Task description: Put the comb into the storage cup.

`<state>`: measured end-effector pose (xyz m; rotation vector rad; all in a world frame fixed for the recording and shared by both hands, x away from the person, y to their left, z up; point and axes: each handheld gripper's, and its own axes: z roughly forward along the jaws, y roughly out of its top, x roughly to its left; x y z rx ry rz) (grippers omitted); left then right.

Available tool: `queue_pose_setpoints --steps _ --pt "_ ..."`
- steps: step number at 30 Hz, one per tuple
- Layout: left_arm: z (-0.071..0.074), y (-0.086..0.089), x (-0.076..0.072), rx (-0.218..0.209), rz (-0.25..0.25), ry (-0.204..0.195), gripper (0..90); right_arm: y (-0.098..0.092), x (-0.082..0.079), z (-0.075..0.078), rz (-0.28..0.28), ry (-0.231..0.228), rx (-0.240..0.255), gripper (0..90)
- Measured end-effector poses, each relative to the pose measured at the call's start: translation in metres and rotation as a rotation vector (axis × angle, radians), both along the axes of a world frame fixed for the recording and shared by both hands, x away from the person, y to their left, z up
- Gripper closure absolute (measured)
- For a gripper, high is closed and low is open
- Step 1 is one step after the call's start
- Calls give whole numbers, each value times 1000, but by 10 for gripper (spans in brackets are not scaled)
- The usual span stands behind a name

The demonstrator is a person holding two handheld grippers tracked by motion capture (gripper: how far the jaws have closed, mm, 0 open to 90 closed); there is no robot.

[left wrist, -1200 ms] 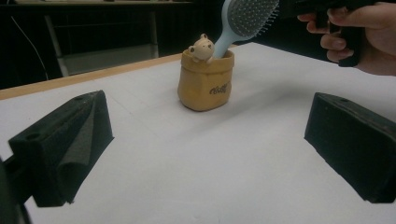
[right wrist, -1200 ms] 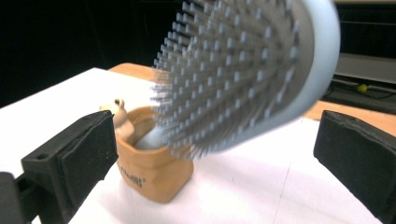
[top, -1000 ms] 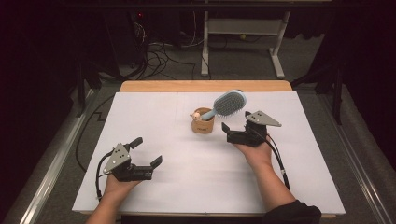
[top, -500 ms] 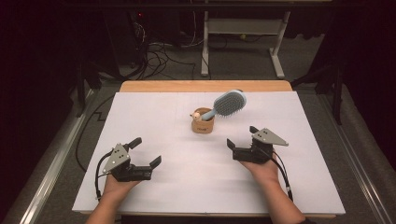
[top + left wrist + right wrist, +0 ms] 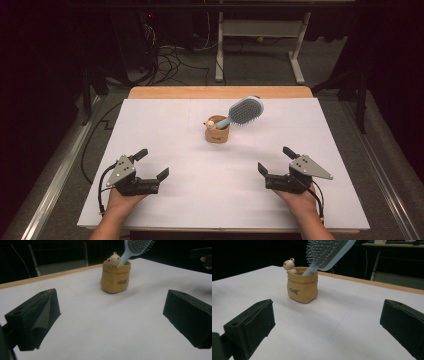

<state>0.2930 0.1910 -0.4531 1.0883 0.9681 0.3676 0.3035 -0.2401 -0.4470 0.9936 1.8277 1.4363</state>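
Matt surfaces, soft tones

The worktop [image 5: 165,130] wears a smooth, matt white sheet over bare wood at its far edge — the tan pouch [image 5: 302,287] looks like creased, paper-like material, the hairbrush [image 5: 329,251] pale blue plastic with fine bristles, the fingers [image 5: 35,317] dull black, foam-like — no gloss.

Holder pot [image 5: 217,133] sits mid-table [image 5: 165,125]; hairbrush [image 5: 242,111] stands in it, leaning right. Left gripper [image 5: 151,164] lies near-left of the pot, right gripper [image 5: 275,160] near-right.
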Motion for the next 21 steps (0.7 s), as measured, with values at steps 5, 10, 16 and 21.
queue_pose_setpoints --steps 5,10,16,21 --pt "-3 6 -4 8 14 4 17 -20 -17 1 -24 -34 5 2" --pt "-5 12 -8 12 32 12 16 -37 -33 -1 -48 -44 6 2" --pt "-2 10 -9 8 28 -2 14 -46 -43 -3 -56 -42 21 2" --pt "-1 11 -8 7 32 -9 12 -46 -39 -4 -51 -49 30 2"
